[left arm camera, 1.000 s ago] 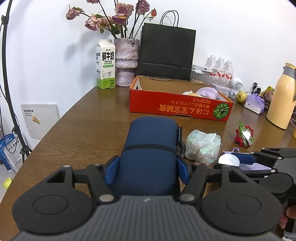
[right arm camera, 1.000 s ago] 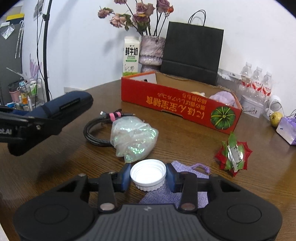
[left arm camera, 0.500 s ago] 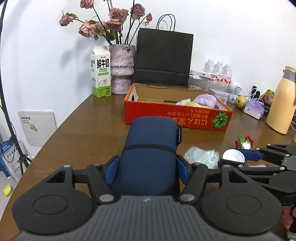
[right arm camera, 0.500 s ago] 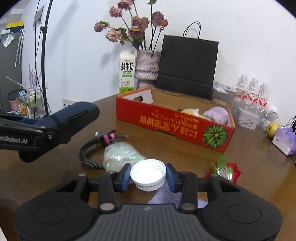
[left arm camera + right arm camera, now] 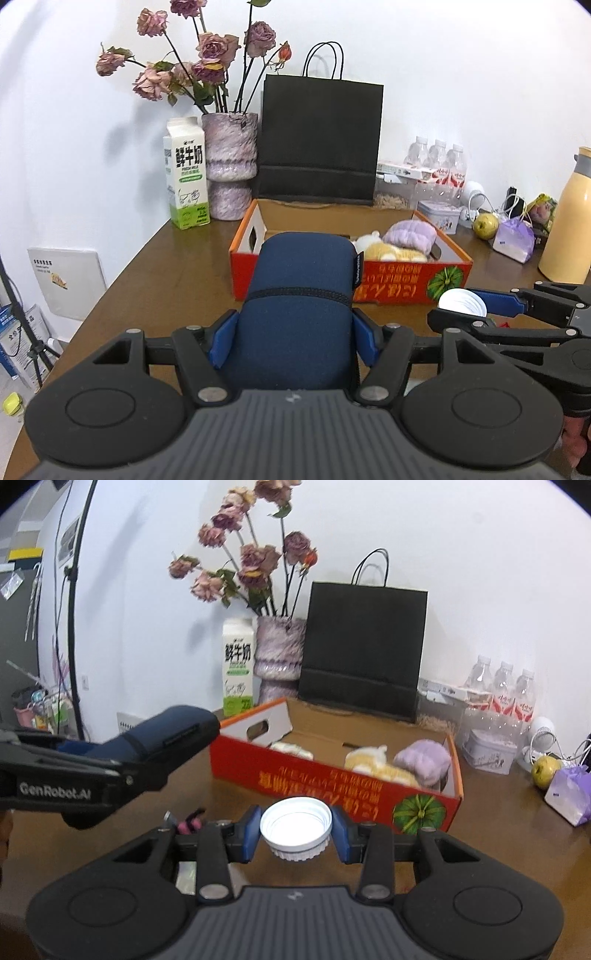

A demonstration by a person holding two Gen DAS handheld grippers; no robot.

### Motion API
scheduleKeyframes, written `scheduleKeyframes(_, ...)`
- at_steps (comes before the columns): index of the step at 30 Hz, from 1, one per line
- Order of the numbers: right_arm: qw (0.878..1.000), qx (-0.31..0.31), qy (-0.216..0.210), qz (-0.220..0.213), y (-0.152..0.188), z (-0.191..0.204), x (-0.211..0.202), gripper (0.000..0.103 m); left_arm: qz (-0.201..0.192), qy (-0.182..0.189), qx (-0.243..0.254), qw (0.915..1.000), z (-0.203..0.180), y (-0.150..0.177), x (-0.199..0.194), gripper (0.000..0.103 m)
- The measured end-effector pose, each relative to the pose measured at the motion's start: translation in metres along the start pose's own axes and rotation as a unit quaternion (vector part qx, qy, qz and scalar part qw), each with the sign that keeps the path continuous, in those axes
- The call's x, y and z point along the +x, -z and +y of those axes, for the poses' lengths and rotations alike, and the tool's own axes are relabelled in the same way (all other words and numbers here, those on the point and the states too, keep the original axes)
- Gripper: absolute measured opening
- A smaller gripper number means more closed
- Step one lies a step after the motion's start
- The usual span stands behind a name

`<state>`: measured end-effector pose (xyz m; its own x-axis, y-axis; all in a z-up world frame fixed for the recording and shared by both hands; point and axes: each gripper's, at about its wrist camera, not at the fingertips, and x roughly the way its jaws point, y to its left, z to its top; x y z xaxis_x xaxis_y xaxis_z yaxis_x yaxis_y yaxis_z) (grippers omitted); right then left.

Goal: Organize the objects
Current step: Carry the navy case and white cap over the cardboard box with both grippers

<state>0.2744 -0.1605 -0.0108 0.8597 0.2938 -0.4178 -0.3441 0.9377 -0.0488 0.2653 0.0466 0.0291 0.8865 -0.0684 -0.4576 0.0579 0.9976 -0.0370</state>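
My left gripper (image 5: 293,341) is shut on a navy blue pouch (image 5: 301,295) and holds it in the air before the red cardboard box (image 5: 388,288). My right gripper (image 5: 295,830) is shut on a white plastic lid (image 5: 295,821), also raised, just short of the box's (image 5: 332,779) front wall. The lid also shows in the left wrist view (image 5: 460,301), and the pouch in the right wrist view (image 5: 162,734). In the box lie a yellow plush (image 5: 373,762) and a purple plush (image 5: 424,757).
Behind the box stand a black paper bag (image 5: 319,140), a vase of dried roses (image 5: 229,170) and a milk carton (image 5: 186,173). To the right are water bottles (image 5: 439,162), a tin (image 5: 489,749), an apple (image 5: 485,225), a purple pouch (image 5: 515,238) and a yellow flask (image 5: 570,218).
Both grippers have risen and moved toward the red box with their loads. The iridescent bag, purple cloth and red ornament on the table have dropped out of view.
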Motion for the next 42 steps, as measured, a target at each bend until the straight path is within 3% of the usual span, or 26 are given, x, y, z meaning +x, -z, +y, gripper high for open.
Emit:
scheduleKeyframes(22, 0.999, 0.005, 0.031, -0.03, -0.068, -0.034, 0.063, 0.039, -0.035, -0.019, -0.019, 0.999, -0.018, -0.071, 0.078, 0.065)
scheduleKeyframes(42, 0.997, 0.052, 0.042, -0.038, -0.084, -0.065, 0.143, 0.039, -0.026, -0.044, -0.021, 0.9985, -0.018, -0.101, 0.163, 0.065)
